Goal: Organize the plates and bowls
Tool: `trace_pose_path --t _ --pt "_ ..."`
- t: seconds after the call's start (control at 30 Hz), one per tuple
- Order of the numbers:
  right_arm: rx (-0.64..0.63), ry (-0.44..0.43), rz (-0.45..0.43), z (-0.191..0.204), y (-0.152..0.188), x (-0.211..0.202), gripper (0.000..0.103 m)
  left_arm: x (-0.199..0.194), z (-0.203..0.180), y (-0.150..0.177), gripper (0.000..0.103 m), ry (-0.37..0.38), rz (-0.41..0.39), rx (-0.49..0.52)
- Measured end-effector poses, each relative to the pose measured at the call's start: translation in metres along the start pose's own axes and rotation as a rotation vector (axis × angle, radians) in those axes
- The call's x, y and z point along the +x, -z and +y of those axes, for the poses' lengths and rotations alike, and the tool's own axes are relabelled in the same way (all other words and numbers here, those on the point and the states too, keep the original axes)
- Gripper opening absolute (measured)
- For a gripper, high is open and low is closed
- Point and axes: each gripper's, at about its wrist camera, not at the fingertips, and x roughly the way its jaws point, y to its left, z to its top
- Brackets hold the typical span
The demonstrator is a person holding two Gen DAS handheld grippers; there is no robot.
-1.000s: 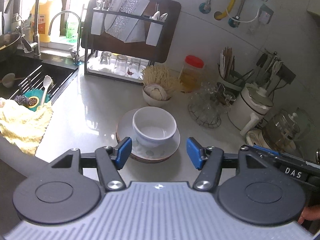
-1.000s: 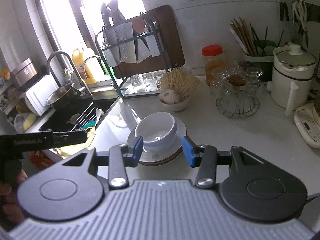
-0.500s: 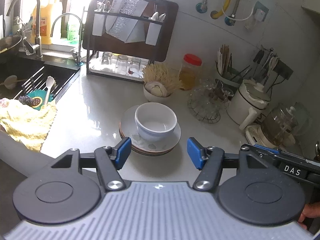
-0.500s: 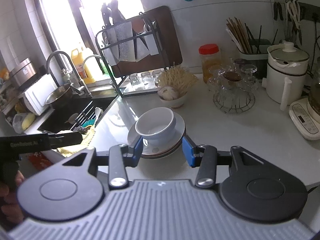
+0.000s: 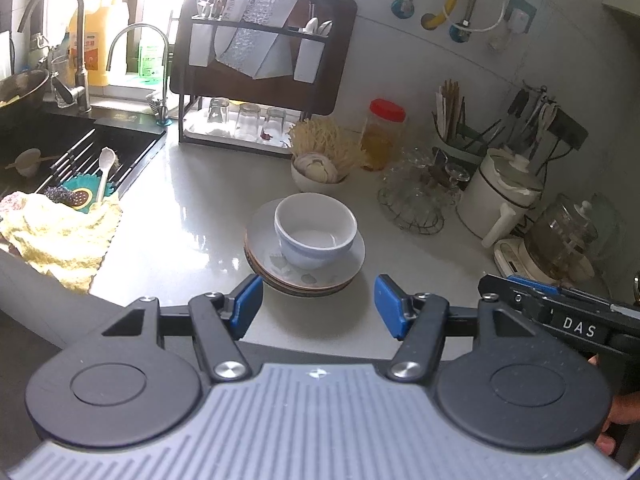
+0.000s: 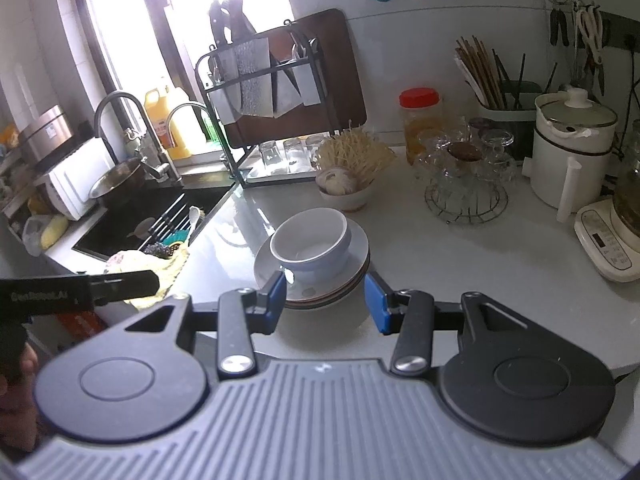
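1. The left gripper is held wide open with nothing between its blue pads; it has been drawn back from the counter since a second ago.
2. The right gripper is likewise held open and empty, and has been raised slightly.
3. At 12 o'clock of both grippers, the white bowl is seen resting unmoved on the plate stack.
4. Farther, at 11 o'clock, the dish rack is seen.

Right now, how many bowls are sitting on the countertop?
2. One empty white bowl sits on the stack of plates; a smaller bowl holding food stands behind it, beside the red-lidded jar. More may be hidden in the sink.
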Motion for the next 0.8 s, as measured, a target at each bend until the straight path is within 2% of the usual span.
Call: trace_pose_path --t 0.1,0.17,0.23,0.3,0.33,0.37,0.8 --pt "-0.006 0.007 -0.003 0.000 -0.001 0.000 0.047 0.001 0.002 -0.004 0.072 0.006 -0.003 -0.001" --pt "-0.002 0.014 -0.008 0.000 -0.002 -0.002 0.047 -0.001 0.001 -0.005 0.082 0.012 -0.010 -0.001" --pt "0.005 0.021 -0.011 -0.002 -0.002 -0.003 0.047 -0.001 -0.001 -0.008 0.086 -0.005 -0.011 0.017" --pt "0.012 0.026 -0.007 -0.004 -0.002 -0.002 0.053 -0.001 -0.003 -0.010 0.089 -0.019 -0.012 0.039" --pt "0.017 0.028 -0.007 -0.005 -0.002 -0.002 0.061 -0.001 -0.004 -0.011 0.091 -0.020 -0.012 0.043" --pt "0.021 0.030 -0.007 -0.007 -0.002 -0.002 0.065 -0.001 -0.004 -0.012 0.093 -0.024 -0.011 0.043" --pt "0.008 0.053 -0.010 -0.012 -0.004 -0.003 0.065 0.005 -0.008 -0.013 0.096 -0.039 0.005 0.039"
